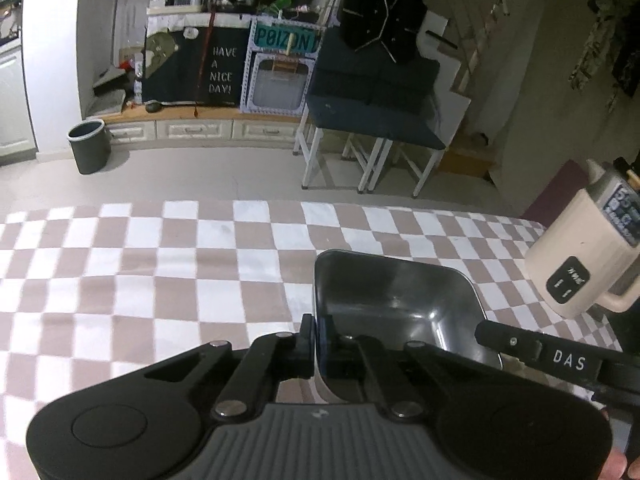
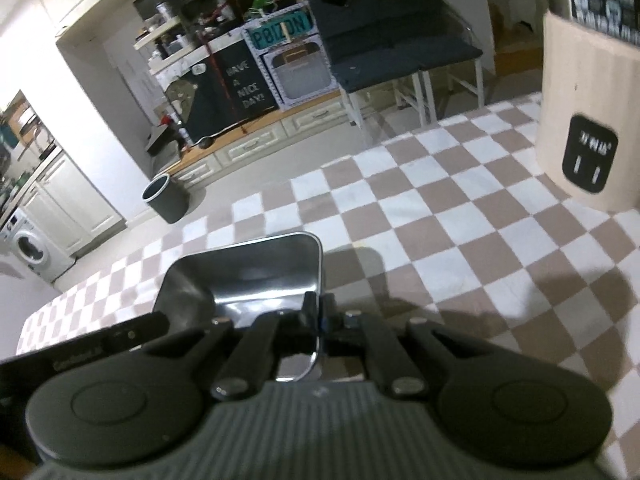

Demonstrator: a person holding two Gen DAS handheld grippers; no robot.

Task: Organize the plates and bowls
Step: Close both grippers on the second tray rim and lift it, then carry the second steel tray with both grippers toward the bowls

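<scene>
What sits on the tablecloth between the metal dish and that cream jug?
Nothing. In the left wrist view, only bare checkered tablecloth lies between the metal dish and the cream jug; the right wrist view shows the same.

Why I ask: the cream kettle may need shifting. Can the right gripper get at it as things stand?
Probably not yet: the right gripper is shut on the metal dish, as is the left gripper. The checked cloth towards the cream kettle looks bare.

Silver metal bowl (image 1: 394,300); brown-and-white checked tablecloth (image 1: 160,264); cream jug (image 1: 588,256)
</scene>
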